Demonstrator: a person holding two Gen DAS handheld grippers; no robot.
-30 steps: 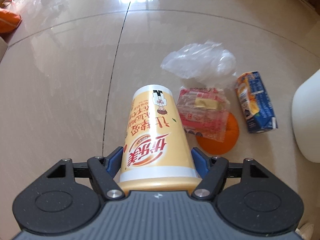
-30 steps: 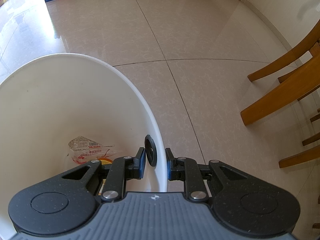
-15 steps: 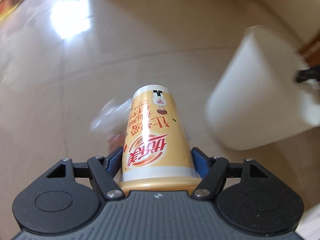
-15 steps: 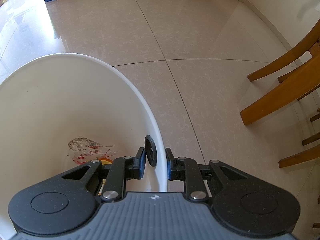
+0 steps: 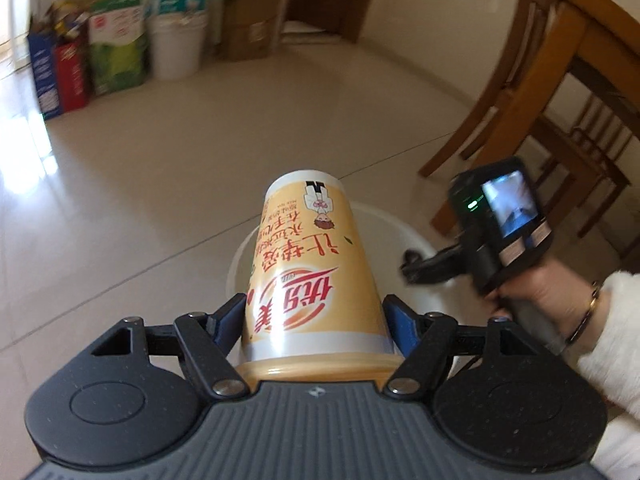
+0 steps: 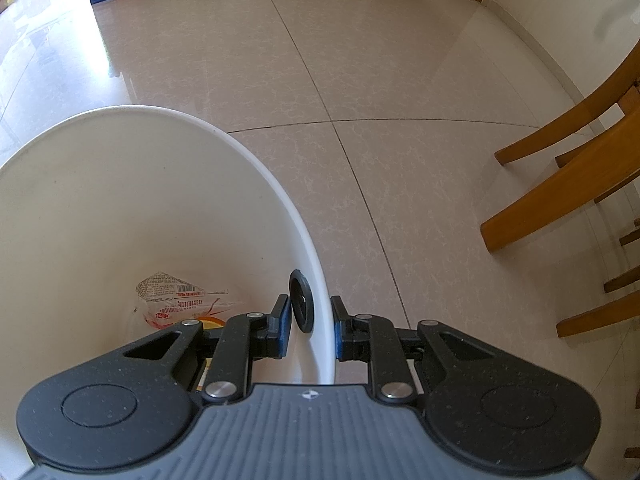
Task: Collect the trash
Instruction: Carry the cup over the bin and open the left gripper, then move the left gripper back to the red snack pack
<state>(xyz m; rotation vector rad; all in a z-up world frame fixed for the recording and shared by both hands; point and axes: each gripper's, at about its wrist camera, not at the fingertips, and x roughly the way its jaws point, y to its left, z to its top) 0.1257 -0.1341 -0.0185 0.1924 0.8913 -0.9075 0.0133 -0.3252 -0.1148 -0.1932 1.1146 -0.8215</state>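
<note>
We log the left gripper [image 5: 316, 312] with its jaws just widened: a gap shows between the right pad and the yellow milk-tea cup [image 5: 312, 276], so the cup sits loose between them, above the white bucket [image 5: 416, 248]. The right gripper [image 6: 308, 330] is clamped on the bucket's rim [image 6: 316, 280], by a black handle boss [image 6: 302, 304]. Count: one cup, one bucket, two grippers. Inside the bucket: one printed wrapper [image 6: 176, 300].
</note>
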